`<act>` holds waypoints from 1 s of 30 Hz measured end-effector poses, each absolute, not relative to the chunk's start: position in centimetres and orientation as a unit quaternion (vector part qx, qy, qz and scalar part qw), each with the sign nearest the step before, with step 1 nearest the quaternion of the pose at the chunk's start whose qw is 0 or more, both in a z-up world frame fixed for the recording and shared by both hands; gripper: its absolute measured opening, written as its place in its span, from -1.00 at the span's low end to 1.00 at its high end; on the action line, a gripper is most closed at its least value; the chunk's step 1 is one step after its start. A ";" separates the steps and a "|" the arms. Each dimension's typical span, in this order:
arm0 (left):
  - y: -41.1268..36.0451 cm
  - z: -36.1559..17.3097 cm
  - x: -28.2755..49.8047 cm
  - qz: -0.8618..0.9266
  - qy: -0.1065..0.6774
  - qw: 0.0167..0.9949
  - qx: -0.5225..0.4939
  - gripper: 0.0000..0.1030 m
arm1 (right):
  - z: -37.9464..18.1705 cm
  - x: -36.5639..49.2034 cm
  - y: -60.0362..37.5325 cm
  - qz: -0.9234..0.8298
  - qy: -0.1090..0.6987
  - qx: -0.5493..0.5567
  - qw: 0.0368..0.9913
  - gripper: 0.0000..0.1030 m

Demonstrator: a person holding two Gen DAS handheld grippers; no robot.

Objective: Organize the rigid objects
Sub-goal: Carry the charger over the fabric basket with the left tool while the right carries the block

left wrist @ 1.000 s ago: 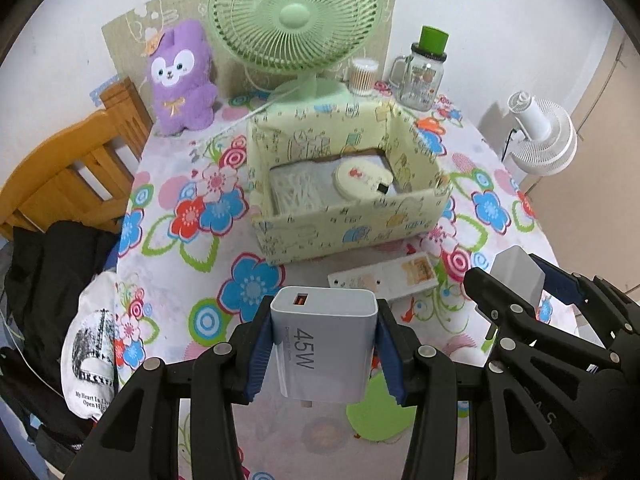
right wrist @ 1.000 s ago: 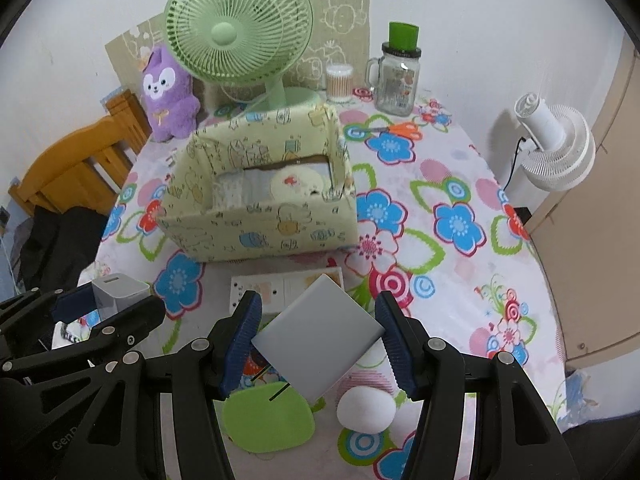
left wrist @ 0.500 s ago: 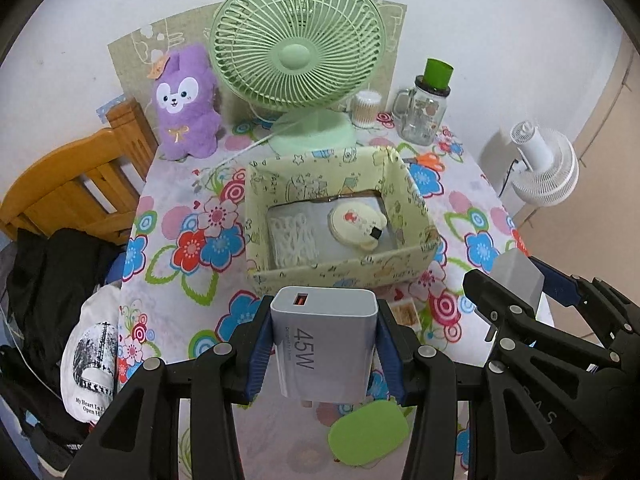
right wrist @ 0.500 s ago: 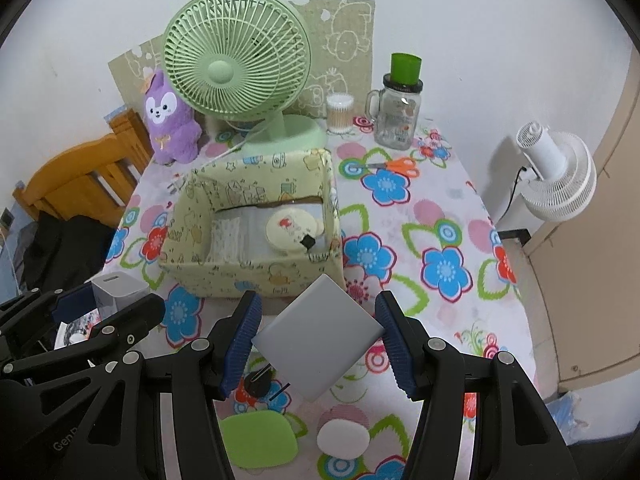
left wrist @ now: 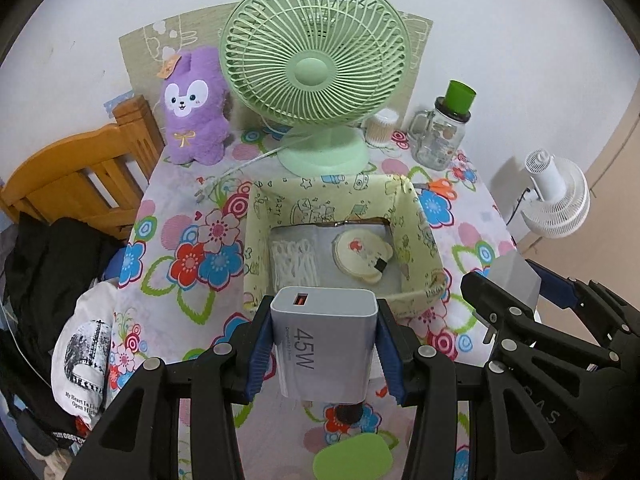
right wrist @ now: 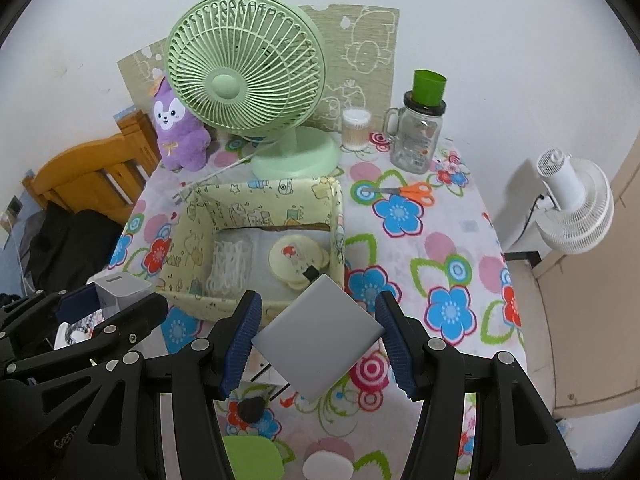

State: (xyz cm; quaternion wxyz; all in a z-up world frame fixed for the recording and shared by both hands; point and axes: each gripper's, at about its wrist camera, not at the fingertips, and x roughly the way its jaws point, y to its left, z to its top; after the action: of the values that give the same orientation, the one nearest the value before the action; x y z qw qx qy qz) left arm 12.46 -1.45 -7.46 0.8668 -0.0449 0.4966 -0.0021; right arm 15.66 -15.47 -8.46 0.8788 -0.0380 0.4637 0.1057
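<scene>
At the far left a wooden chair [left wrist: 76, 172] stands against the table [left wrist: 176, 208], with dark clothes heaped beside it. A purple plush [left wrist: 196, 112] sits at the table's back left, next to a green fan [left wrist: 316, 52].

The left gripper [left wrist: 324, 346] is clamped on a white charger [left wrist: 325, 344], one blue pad on each side face. The charger's long axis runs along the fingers; its USB end points away from the camera toward the box [left wrist: 256, 248], and the "45W" print reads sideways on the upper face. It is held above the table, just in front of the box's near wall.

The box, yellow with cartoon print, lies in the middle of the table. Inside are a bundle of white cord [left wrist: 294, 264] on the left and a round cream case [left wrist: 362, 254] on the right.

The right gripper [right wrist: 320, 344] holds a flat grey slab [right wrist: 320, 334], turned cornerwise so the pads [right wrist: 240, 344] press opposite corners; one corner points toward the box, the opposite one toward the camera. It hangs over the table in front of the box's right corner.

Behind the box stand a tub of cotton swabs [right wrist: 355, 128] and a glass jar [right wrist: 418, 136]. Orange scissors [right wrist: 412, 192] lie to the right. A white fan [right wrist: 576, 208] stands off the table's right side.
</scene>
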 end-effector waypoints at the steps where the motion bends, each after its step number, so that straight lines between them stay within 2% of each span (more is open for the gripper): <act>1: -1.4 -7.5 12.7 0.000 0.496 0.867 -0.045 -0.06 | -8.5 16.1 -15.5 0.108 0.463 -0.038 0.879 0.20; 30: -2.7 -13.1 20.7 0.015 0.538 0.840 -0.071 -0.07 | -11.2 24.6 -15.4 0.141 0.475 -0.048 0.867 0.20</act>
State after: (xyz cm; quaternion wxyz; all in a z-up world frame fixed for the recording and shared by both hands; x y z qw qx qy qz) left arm 20.68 -2.69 -13.06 0.8397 -0.0707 0.5382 0.0147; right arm 24.60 -15.37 -11.17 0.8673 -0.0482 0.4749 0.1410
